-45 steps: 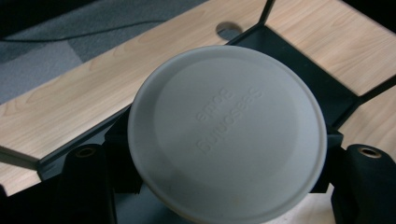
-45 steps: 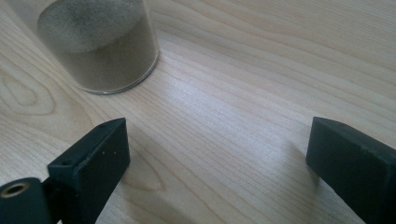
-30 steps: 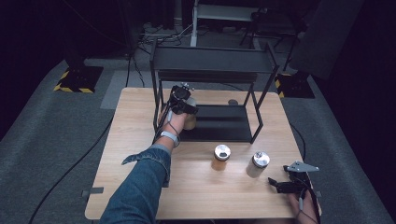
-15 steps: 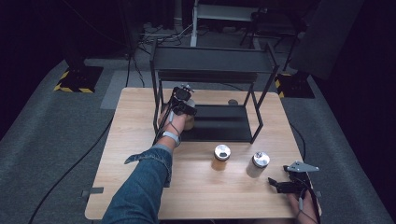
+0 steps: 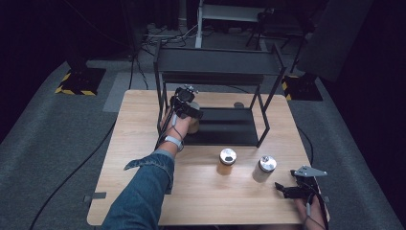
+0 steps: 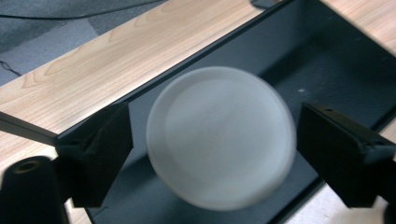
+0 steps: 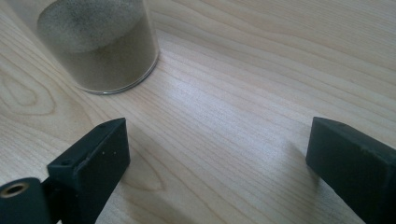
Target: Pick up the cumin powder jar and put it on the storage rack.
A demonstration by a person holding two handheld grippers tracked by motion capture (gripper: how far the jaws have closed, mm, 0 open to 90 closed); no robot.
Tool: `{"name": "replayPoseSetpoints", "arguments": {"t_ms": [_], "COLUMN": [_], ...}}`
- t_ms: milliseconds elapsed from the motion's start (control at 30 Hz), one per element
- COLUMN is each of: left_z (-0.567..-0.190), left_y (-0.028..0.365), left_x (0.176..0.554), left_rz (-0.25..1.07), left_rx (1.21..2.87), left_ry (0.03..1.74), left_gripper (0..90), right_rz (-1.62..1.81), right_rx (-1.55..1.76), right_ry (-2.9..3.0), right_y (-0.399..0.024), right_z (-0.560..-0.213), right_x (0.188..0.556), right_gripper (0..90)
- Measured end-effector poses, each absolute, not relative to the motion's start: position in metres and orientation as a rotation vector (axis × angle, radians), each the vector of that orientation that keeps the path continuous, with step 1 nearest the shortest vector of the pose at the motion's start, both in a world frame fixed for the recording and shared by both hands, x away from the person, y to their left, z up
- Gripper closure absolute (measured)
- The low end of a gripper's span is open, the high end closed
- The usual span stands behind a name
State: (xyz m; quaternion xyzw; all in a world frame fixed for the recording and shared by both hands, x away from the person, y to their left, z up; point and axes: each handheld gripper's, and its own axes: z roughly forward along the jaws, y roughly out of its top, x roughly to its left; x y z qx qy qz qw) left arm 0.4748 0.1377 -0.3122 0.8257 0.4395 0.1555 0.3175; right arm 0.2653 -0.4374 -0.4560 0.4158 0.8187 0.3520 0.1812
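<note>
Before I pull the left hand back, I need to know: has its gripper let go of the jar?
Yes, open: the left gripper has just been opening, and gaps show between its pads and the jar.

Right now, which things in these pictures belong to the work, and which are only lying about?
Belong to the work:
- white-lidded jar between the just-opened left gripper jaws, no pad touching it
- black shelf rack
- two jars on the table

Lying about:
- floor cables
- right gripper, open and idle
</note>
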Motion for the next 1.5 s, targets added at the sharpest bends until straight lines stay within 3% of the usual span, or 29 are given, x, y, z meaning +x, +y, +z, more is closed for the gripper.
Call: {"name": "replayPoseSetpoints", "arguments": {"t_ms": [767, 1500], "left_z": [-0.289, -0.328], "left_y": [0.197, 0.231], "left_x": [0.349, 0.278], "left_rz": [0.444, 0.497], "left_rx": [2.061, 2.078], "left_ry": [1.031, 1.023], "left_gripper": [7.6, 7.7], "right_rz": [1.002, 1.003], "right_rx": [1.147, 1.146], "right_ry": [2.337, 2.339], "right_y": [-0.440, -0.440], "right_z": [-0.456, -0.456], "right_x": [0.267, 0.267], "right_gripper": [5.2, 5.2]}}
